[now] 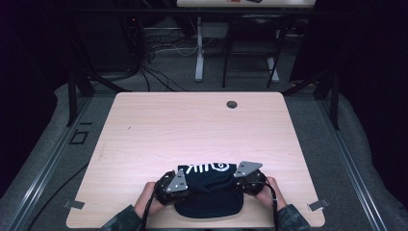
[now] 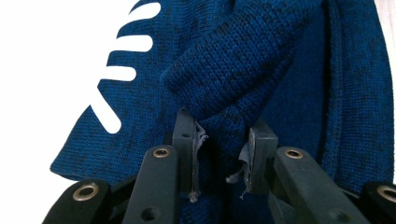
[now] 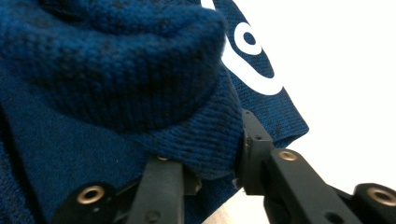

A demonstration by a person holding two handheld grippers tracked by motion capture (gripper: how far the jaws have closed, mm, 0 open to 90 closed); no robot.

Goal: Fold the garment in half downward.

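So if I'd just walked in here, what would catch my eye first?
Probably the dark blue knitted garment with white lettering, bunched at the near edge of the pale wooden table. Next, the left gripper and right gripper, each in a hand and pressed against opposite sides of it. In the gripper views, each pair of black jaws pinches a fold of the knit.

You are working at a pale wood-grain rectangular table with rounded corners and a small round dark grommet hole near its far edge. Grey carpeted flooring is surrounding it. Black cables are trailing across the floor beyond. A white metal table leg and a dark-framed stand are standing behind, while darkness is swallowing both sides.
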